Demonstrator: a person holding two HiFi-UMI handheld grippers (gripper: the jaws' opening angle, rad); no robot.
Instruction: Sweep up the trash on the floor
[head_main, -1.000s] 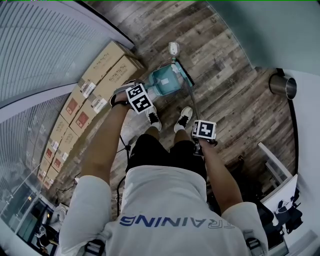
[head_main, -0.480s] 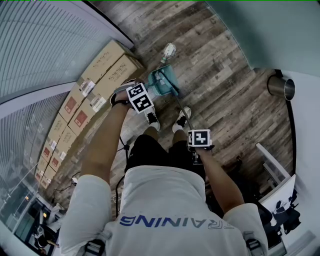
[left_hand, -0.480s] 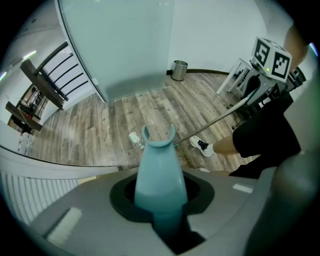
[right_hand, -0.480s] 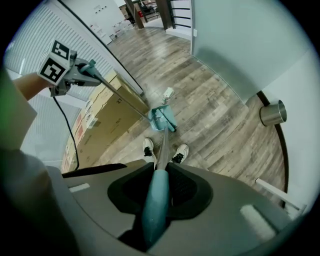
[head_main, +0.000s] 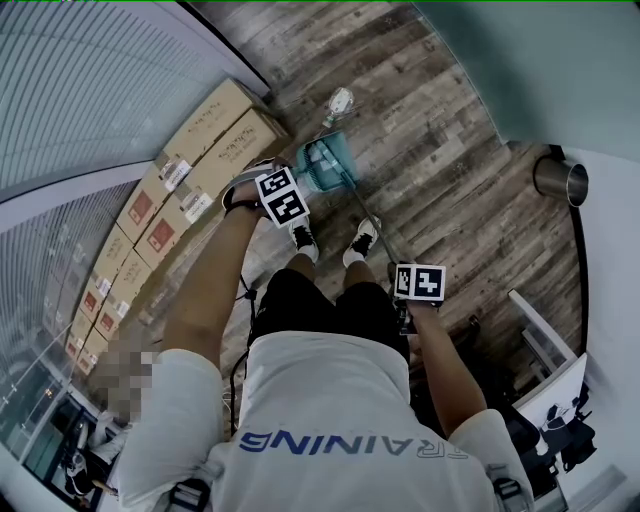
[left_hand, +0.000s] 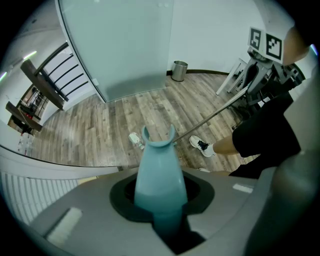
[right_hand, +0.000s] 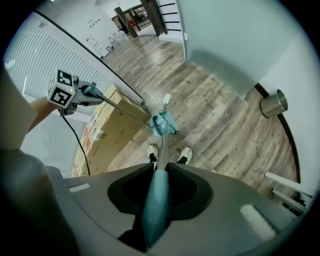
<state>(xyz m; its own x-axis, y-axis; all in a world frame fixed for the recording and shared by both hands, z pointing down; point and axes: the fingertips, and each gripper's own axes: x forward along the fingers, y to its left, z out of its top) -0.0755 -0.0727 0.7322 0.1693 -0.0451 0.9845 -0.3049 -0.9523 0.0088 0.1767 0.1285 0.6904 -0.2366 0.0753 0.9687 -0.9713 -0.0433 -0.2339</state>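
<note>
- Wood-plank floor (head_main: 450, 150) fills the head view, with a row of cardboard boxes (head_main: 205, 150) along the white slatted wall at the left and a metal bin (head_main: 560, 178) against the far wall at the right.
- The trash (head_main: 341, 100), a small pale scrap, lies on the bare planks just beyond the teal dustpan (head_main: 322, 165), near it but apart. It is not in the pan, so I judge the sweep not yet done.
- The left claw (left_hand: 161, 200) is closed narrowly on the dustpan handle (left_hand: 159, 160), whose forked teal end stands up past it.
- The right claw (right_hand: 156, 190) grips the broom (right_hand: 150, 220) by its teal sleeve.
- Left to do, as I read it: reach the broom past the scrap, draw it back into the pan, then lift the pan away.
- The broom's long axis runs from the right claw steeply down and forward, ending at the dustpan ahead of the person's shoes (head_main: 305, 238). In the head view it leans toward the left.
- The broom's head seems to rest at or in the pan, but I cannot tell which.
- The dustpan's thin pole (right_hand: 120, 111) drops from the left claw to the pan, whose mouth appears to face the scrap.
- The scrap is too small to give its own axis.
</note>
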